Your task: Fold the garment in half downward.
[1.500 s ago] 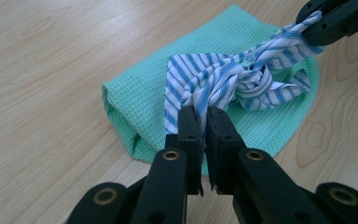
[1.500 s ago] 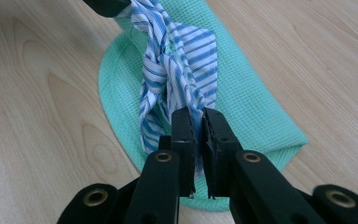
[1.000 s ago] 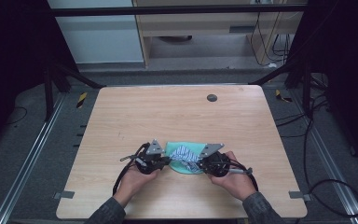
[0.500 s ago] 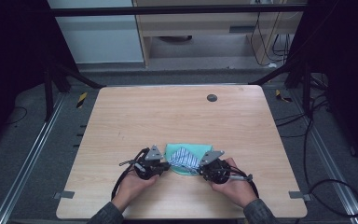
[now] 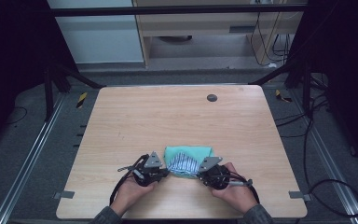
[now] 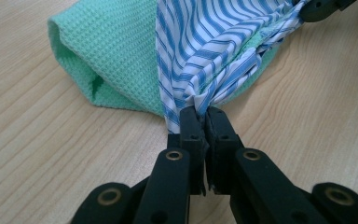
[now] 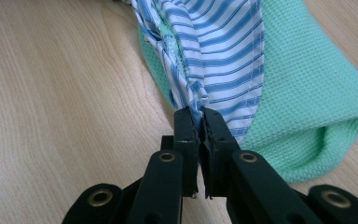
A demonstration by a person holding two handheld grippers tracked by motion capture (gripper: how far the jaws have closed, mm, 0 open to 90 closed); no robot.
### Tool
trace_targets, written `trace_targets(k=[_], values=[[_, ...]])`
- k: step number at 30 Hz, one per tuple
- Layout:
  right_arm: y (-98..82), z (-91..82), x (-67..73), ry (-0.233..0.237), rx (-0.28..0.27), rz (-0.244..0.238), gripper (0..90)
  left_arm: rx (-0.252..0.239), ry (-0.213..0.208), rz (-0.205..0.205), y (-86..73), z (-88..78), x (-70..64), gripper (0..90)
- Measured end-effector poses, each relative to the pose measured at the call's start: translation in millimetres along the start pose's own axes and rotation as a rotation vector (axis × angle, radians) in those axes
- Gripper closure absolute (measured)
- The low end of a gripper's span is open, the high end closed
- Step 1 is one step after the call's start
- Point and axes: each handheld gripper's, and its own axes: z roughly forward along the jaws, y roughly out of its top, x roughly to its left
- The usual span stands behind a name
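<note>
Near the tabletop's (image 5: 121, 121) front edge, your left gripper (image 5: 164, 172) and right gripper (image 5: 199, 173) each pinch one end of the striped cloth (image 5: 182, 164); its long axis runs between them over the green towel (image 5: 189, 151).

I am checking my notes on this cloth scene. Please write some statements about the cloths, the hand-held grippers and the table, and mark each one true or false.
1. The left hand-held gripper is shut on the striped cloth. True.
2. The right hand-held gripper is open and holds nothing. False: its jaws pinch the striped cloth too.
3. A green cloth lies with the striped cloth. True.
4. The cloths lie at the far edge of the table. False: they lie near the person's edge.
5. A small dark round spot is on the far part of the table. True.
</note>
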Motion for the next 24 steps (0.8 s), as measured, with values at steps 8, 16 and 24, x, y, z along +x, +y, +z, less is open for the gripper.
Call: trace_targets(k=[8,16,24], values=[[-0.4,-1.2,2.0,-0.008,0.006,-0.007,85.5,-0.010,0.004,0.001,-3.5,-2.9,-6.1,86.8],[-1.1,-7.9,5.6,-0.006,-0.005,-0.008,78.7,-0.053,0.019,-0.019,-9.2,-15.8,-10.1,78.3],[-0.6,-13.8,5.9,0.000,-0.017,0.014,67.1,-0.121,0.024,-0.040,-2.1,-29.5,-7.6,74.7]])
